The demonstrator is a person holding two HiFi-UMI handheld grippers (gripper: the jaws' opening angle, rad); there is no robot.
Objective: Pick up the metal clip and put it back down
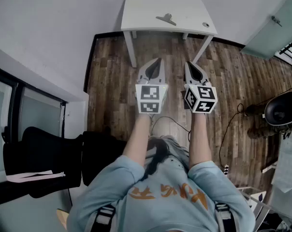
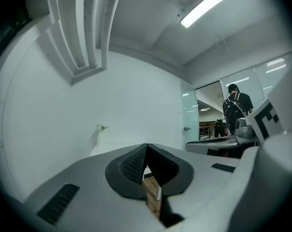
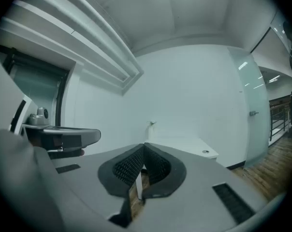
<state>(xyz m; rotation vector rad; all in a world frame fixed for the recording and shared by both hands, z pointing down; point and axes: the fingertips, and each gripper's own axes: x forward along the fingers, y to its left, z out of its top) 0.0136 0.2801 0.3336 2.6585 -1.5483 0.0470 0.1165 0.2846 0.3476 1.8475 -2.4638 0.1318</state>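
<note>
The metal clip (image 1: 166, 19) lies on the white table (image 1: 146, 14) far ahead of me, near the table's middle. It shows as a small speck (image 2: 102, 127) in the left gripper view and as another (image 3: 151, 123) in the right gripper view. Both grippers hang side by side in the air over the wooden floor, well short of the table. My left gripper (image 1: 157, 62) is shut with nothing in it, its tips (image 2: 146, 146) meeting. My right gripper (image 1: 188, 65) is shut and empty too, its tips (image 3: 144, 146) touching.
A small round object (image 1: 205, 25) rests at the table's right edge. A black chair (image 1: 44, 163) stands at my left, cables and a black stool (image 1: 281, 109) at my right. A person (image 2: 235, 108) stands far off beyond a glass door.
</note>
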